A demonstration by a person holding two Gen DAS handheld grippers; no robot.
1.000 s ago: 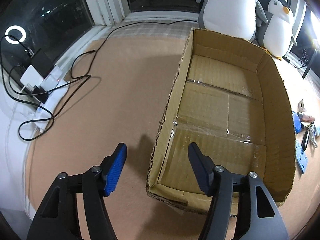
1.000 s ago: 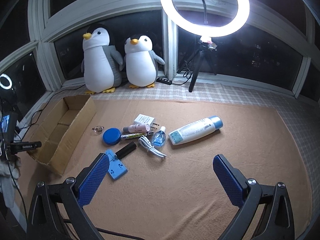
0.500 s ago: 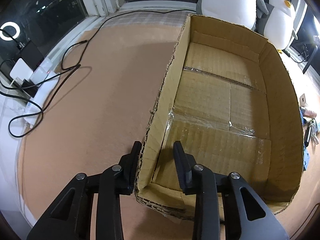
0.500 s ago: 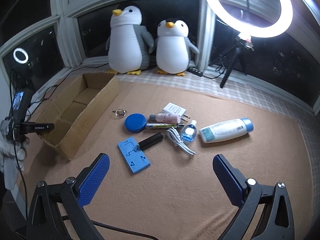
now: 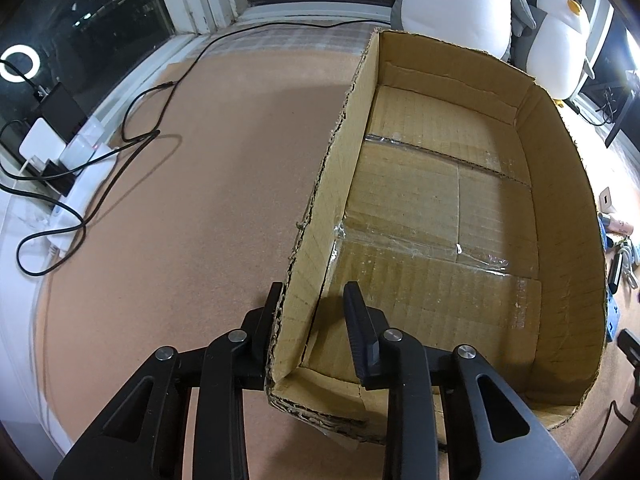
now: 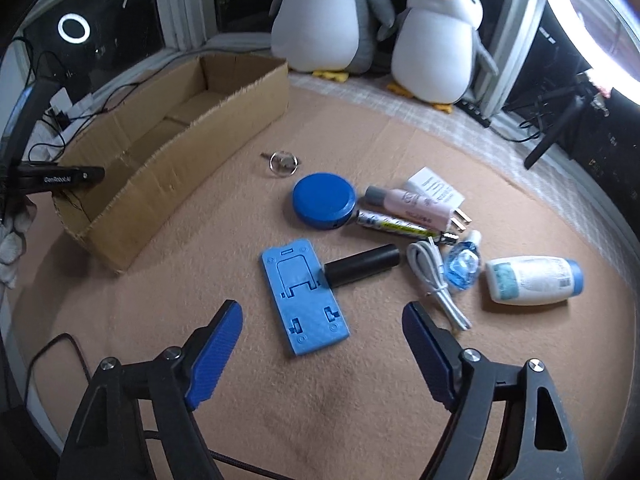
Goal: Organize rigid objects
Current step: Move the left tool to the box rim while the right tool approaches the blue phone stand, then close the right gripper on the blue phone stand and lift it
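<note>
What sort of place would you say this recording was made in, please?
Probably a home window bay set up for filming, at night. Dark window panes ring a felt-covered platform, two plush penguins sit on the sill, and a ring light on a tripod shines over the scattered small items.

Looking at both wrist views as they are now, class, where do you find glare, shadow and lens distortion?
Right wrist view: the ring light blows out to white glare at top right, and its reflection shows in the dark window. Left wrist view: the cardboard box walls bow outward from fisheye distortion, tape on its floor glints, and a soft shadow lies inside the near corner.
</note>
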